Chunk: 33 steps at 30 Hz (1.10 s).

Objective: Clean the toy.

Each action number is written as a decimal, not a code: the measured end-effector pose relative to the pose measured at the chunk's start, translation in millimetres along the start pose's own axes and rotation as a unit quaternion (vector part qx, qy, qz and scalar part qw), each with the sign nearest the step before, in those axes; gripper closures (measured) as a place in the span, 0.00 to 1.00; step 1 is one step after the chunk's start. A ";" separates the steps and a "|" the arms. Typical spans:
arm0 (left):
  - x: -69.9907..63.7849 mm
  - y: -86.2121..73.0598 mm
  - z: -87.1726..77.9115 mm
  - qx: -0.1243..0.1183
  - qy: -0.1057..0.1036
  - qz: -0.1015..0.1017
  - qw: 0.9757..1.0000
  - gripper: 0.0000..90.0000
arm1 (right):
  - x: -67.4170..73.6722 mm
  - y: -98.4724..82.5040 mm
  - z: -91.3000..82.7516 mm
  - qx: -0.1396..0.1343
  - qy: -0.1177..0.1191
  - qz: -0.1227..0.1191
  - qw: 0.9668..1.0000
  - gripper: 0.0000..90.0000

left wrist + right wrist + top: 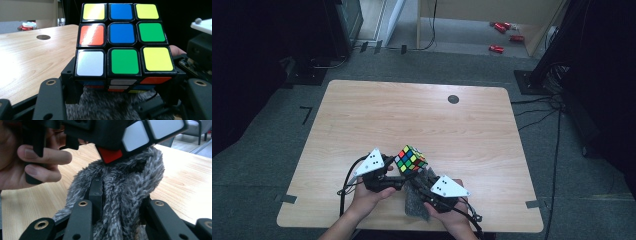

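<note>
Dim light is leaving the high view murky, its sides sinking into black, while the table (422, 107) is catching a soft glow. White glare is streaking the cube (122, 40) stickers just ahead of the left tool (120, 100). Grey cloth (122, 195) between the right tool's jaws is blurring.

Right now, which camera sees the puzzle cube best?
The left gripper view: the puzzle cube shows one full face of coloured stickers, close. The high view shows it small; the right gripper view catches its underside.
</note>
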<state>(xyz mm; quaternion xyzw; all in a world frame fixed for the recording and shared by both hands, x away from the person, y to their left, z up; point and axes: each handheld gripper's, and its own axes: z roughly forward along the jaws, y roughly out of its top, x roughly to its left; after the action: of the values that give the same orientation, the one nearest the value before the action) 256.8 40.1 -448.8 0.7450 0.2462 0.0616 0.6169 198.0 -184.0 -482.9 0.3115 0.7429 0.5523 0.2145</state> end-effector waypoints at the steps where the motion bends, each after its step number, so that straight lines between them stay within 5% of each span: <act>1: 0.6 -0.2 -0.2 0.000 0.000 -0.001 1.000 0.39 | -1.6 0.9 -0.9 -0.001 -0.003 0.001 1.000 0.76; 8: 1.9 -3.1 2.3 0.011 0.001 -0.004 1.000 0.39 | -25.3 6.8 -16.1 -0.031 -0.042 0.042 0.998 0.77; 16: 4.0 -1.6 -0.6 0.004 0.001 -0.010 1.000 0.39 | -5.0 2.5 -3.9 -0.008 -0.004 0.000 1.000 0.75; 24: 0.4 -3.1 1.7 0.009 0.011 0.003 1.000 0.39 | -25.5 6.9 -17.0 -0.032 -0.032 0.034 0.998 0.75; 33: 1.0 -2.5 0.4 0.007 0.011 0.001 1.000 0.39 | -11.5 2.7 -6.7 -0.013 -0.008 0.013 1.000 0.74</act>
<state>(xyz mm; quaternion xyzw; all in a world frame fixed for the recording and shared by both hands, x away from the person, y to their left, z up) 257.1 40.5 -451.4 0.7486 0.2530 0.0685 0.6090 202.4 -196.1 -478.5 0.3230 0.7300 0.5617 0.2175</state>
